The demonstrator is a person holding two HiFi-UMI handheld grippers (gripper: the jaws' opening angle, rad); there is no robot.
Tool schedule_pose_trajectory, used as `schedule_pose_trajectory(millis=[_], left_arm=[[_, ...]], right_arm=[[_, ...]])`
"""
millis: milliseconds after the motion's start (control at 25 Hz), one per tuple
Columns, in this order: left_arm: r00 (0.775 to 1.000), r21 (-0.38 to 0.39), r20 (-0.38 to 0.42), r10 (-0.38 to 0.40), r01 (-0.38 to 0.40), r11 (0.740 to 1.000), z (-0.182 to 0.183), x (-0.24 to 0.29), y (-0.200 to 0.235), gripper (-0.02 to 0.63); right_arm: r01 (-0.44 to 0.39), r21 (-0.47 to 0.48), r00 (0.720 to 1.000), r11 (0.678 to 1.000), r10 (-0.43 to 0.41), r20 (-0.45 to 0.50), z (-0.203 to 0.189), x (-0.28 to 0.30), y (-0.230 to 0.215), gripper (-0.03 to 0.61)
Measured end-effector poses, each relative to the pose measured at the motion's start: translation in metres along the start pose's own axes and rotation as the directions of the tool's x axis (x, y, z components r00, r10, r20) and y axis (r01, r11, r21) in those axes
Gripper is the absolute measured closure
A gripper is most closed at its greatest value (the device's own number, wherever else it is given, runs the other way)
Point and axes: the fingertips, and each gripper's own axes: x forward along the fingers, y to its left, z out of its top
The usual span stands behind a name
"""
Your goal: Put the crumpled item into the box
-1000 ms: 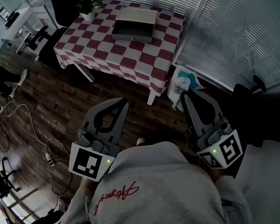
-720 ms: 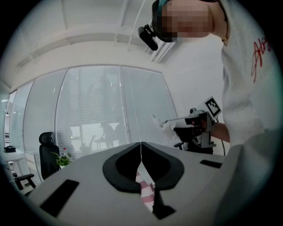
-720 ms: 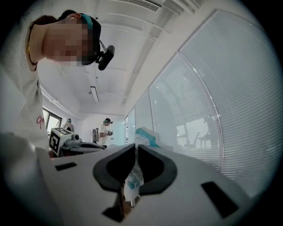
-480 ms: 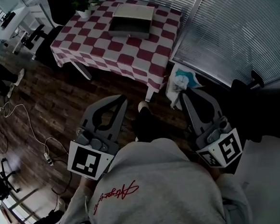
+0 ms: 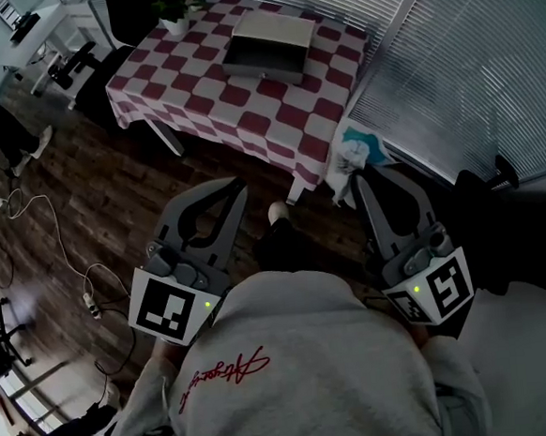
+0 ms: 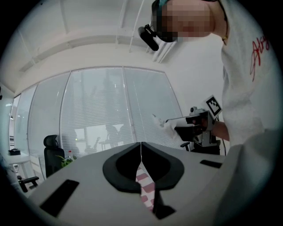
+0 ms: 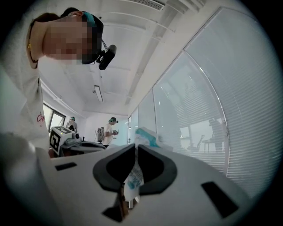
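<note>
On the far table [image 5: 246, 111]: one grey box [image 5: 259, 69], open-topped, on a red-and-white checked cloth; one potted plant [image 5: 173, 6] at the far left corner.
Near the person's chest: two grippers, the left gripper [image 5: 238, 186] and the right gripper [image 5: 354, 181], both held over the dark wood floor [image 5: 92, 194], on the near side of the table.
Left jaws: clenched together on nothing; the left gripper view shows only a strip of checked cloth through the gap behind the tips.
Right jaws: clamped on the one crumpled item [image 7: 132, 178], a white wrapper with teal print (part of it pokes out past the tips).
Crumpled item's place: in the right gripper, seen from the head view just right of the table's near corner, well apart from the box.
Only in the head view: table, box, plant, and one pale cable [image 5: 57, 229] trailing over the floor at the left.
Only in the right gripper view: two figures far off, a person in a white top [image 7: 109, 131] and a second person [image 7: 72, 124].
Only in the left gripper view: the right gripper from the side, the wrapper at its tips against window blinds [image 6: 101, 110].
</note>
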Motion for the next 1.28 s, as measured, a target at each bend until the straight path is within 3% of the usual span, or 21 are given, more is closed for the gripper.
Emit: schedule_pose_trajectory(millis=[1280], left_arm=[[0.998, 0.024, -0.014, 0.060, -0.060, 0.998, -0.007, 0.114, 0.119, 0.595]], right_arm=[[-0.065, 0.030, 0.998, 0.997, 0.065, 0.012, -0.012, 0.137, -0.110, 0.549]])
